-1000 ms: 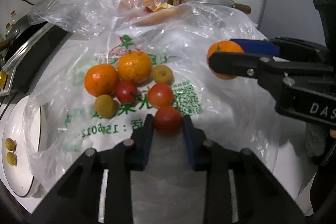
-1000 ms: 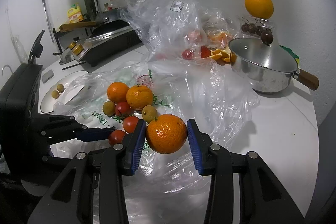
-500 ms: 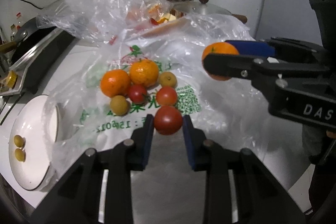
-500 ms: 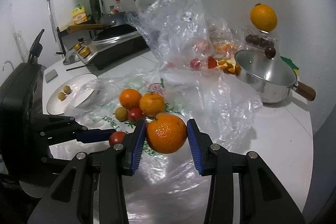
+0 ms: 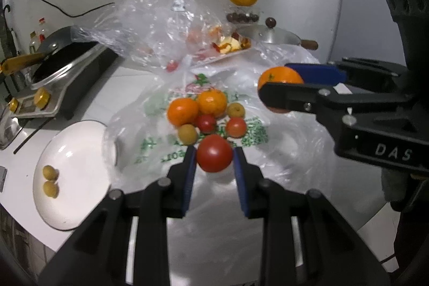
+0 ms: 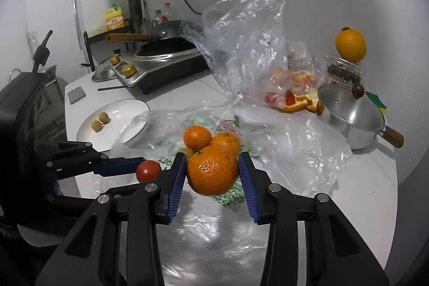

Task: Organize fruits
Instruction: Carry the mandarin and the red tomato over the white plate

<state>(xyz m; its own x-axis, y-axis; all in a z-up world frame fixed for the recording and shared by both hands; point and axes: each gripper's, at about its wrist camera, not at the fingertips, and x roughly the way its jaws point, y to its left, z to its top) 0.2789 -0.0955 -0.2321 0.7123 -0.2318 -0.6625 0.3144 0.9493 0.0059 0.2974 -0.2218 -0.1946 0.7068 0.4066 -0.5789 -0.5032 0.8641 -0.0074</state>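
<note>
Pinching one fruit each, both tongs hung above the tabletop (image 6: 375, 192): the left tongs (image 5: 214, 160) gripped a tomato (image 5: 214, 156), the right tongs (image 6: 212, 170) an orange (image 6: 212, 170), likely lifted clear for sorting. Below, more oranges (image 5: 197, 106) and tomatoes lay clustered on a flattened plastic bag (image 5: 289, 141). A white plate (image 5: 77, 170) with two small fruits sat left, perhaps a sorting spot. Behind stood a stove, a pot and white walls.
</note>
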